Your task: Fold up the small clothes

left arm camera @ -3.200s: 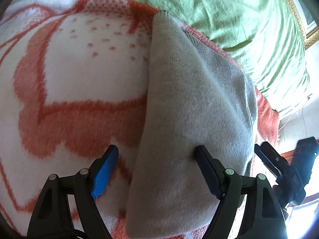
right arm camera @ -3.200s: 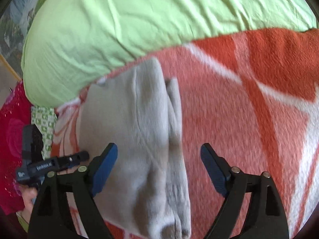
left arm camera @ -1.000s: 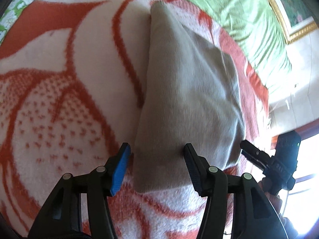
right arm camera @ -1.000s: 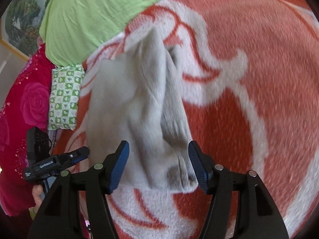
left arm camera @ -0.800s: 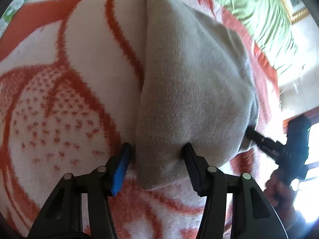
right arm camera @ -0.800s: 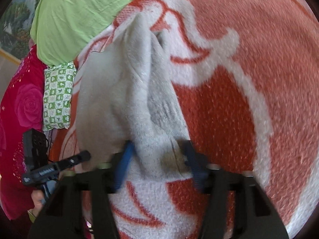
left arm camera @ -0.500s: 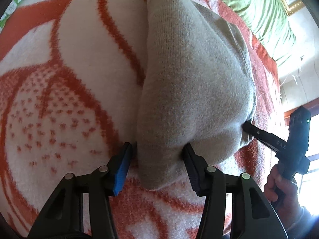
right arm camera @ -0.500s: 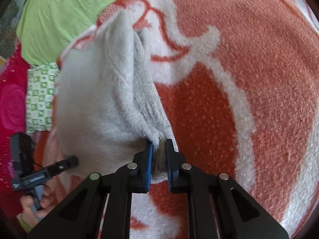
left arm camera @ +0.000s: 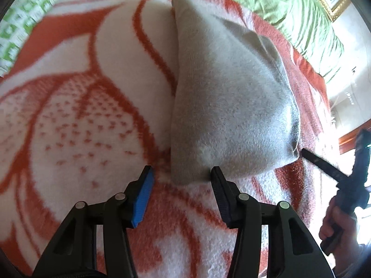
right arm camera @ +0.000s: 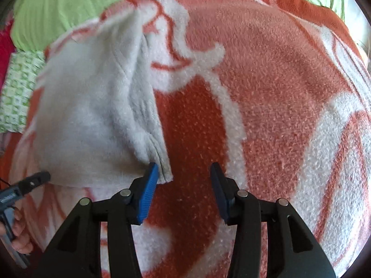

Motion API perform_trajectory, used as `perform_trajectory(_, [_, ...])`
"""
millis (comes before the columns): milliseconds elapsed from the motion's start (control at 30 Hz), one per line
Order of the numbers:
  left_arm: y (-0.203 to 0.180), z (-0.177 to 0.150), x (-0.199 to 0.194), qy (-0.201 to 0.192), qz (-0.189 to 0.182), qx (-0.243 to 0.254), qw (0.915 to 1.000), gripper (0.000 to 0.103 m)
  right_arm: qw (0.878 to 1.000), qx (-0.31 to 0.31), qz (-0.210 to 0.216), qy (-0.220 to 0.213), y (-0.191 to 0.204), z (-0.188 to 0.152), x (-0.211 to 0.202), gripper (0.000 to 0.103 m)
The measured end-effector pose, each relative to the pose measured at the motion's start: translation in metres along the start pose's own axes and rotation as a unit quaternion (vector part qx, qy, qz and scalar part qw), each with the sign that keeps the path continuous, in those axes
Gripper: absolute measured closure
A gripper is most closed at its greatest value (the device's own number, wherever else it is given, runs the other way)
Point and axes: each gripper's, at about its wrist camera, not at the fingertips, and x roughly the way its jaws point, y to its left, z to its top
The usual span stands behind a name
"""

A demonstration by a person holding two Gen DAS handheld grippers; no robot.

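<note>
- We find no brand or label we can read; the pale lettering on the left tongs' handle at the edge of the right wrist view is too blurred to make out.
- The jumper (left arm camera: 231, 106) is a soft grey knit, fuzzy on its face, with a ribbed hem (right arm camera: 148, 115) along its right edge.
- It lies folded into a long wedge on the blanket (left arm camera: 76, 106), narrow at the far end and broad near us.
- The blanket is thick fleece, white with orange-red swirls and dots, and it covers the bed.
- Beyond it lies a crinkled green sheet (right arm camera: 69, 2), and a green-and-white checked cloth (right arm camera: 16, 92) sits to the left.
- Our left tongs (left arm camera: 180, 180) stand wide, black with a ridged blue pad, the jumper's near corner between the fingers but not gripped.
- Our right tongs (right arm camera: 184, 178) stand wide too, its left pad touching the jumper's near right corner, over orange fleece.
</note>
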Motion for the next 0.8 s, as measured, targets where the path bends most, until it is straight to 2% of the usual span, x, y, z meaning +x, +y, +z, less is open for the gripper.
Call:
perform_trajectory(100, [-0.004,-0.01,-0.02,-0.028,0.041,-0.011,0.9987,0.049,0.999,-0.009,0.03,-0.026,0.001,0.001,-0.02,0.054])
perform_trajectory(167, [-0.008,-0.018,-0.031,-0.044,0.059,-0.02,0.9971,0.04,0.998,-0.008,0.059,-0.037,0.003,-0.001,-0.032,0.051])
perform_trajectory(267, [-0.013,-0.031,-0.047,-0.069,0.088,-0.025,0.9934,0.038,0.995,-0.016,0.092,-0.04,0.01,-0.007,-0.036,0.039])
perform_trajectory(333, [-0.019,-0.041,-0.056,-0.084,0.1,-0.027,0.991,0.035,0.993,-0.029,0.11,-0.034,0.017,-0.014,-0.037,0.039])
perform_trajectory(400, [-0.027,-0.05,-0.061,-0.093,0.11,-0.023,0.9893,0.031,0.991,-0.042,0.121,-0.031,0.022,-0.021,-0.04,0.039])
perform_trajectory(500, [-0.036,-0.063,-0.063,-0.096,0.128,-0.006,0.9871,0.03,0.988,-0.064,0.133,-0.039,0.026,-0.027,-0.045,0.037])
perform_trajectory(567, [-0.043,-0.069,-0.063,-0.096,0.139,0.007,0.9855,0.03,0.987,-0.07,0.136,-0.041,0.025,-0.031,-0.049,0.029])
perform_trajectory(700, [-0.052,-0.072,-0.067,-0.103,0.156,0.036,0.9817,0.03,0.985,-0.076,0.147,-0.05,0.023,-0.036,-0.056,0.027])
perform_trajectory(800, [-0.057,-0.073,-0.068,-0.094,0.152,0.05,0.9827,0.028,0.985,-0.089,0.135,-0.053,0.026,-0.044,-0.059,0.02])
